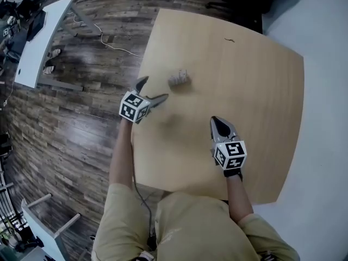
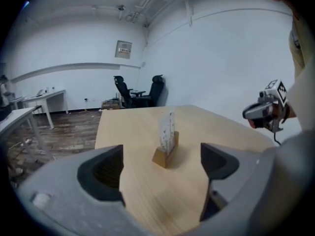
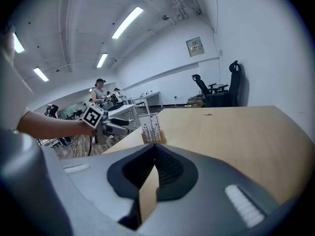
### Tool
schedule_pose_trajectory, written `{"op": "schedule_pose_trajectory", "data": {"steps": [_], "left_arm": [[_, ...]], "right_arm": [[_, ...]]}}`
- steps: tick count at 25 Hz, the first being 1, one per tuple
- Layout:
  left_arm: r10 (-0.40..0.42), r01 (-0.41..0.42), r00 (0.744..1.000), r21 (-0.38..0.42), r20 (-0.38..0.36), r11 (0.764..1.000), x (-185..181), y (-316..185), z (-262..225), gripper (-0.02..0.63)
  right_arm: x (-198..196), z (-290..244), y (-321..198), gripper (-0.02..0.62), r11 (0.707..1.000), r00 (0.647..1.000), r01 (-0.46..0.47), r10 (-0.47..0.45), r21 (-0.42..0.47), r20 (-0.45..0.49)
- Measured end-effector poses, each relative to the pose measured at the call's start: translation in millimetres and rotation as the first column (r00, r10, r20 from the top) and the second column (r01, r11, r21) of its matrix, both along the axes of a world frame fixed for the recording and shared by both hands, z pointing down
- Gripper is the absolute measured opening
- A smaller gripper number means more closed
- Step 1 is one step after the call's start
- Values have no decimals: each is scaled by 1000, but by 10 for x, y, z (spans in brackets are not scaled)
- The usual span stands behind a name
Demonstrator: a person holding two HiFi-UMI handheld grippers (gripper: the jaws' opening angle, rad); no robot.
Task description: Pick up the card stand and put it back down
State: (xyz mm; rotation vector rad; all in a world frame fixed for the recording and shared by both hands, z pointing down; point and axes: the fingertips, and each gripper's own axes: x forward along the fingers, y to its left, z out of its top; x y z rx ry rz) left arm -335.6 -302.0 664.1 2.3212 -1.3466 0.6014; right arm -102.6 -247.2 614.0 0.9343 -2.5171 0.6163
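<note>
Nearest the person, the right gripper is over the wooden table, its jaws pressed together with nothing between them. At its 10 o'clock the left gripper has its jaws spread wide and empty. The card stand stands upright on the table just beyond them, at 1 o'clock, untouched. Office chairs sit far behind.

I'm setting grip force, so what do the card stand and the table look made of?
Card stand: the base looks like matte light-brown wood, a solid wedge. The card standing in it seems thin white printed paper. Table: smooth pale wood-look top with faint grain, possibly laminate.
</note>
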Motion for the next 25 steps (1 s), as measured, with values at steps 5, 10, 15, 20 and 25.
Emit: {"op": "schedule_pose_trajectory", "data": {"steps": [5,10,15,20,25], "left_arm": [[-128,132,991,122,-39,984,335,607,-598,394],[-210,224,973,191,-93,956,748,1113,-1047,305],[-315,334,942,225,-117,915,1079,1542,-1433,226],[-363,406,913,338,-183,849,1608,1947,-1893,168],[-391,437,900,417,-195,797,2131,2181,-2221,99]], "right_arm": [[283,-383,193,6,999,999,-11,9,45,45],[467,-807,502,6,992,996,38,-47,122,71],[701,-1096,876,6,985,991,54,-73,163,115],[790,-1359,1260,6,972,983,72,-107,225,146],[808,-1707,1460,6,930,987,61,-111,362,118]]}}
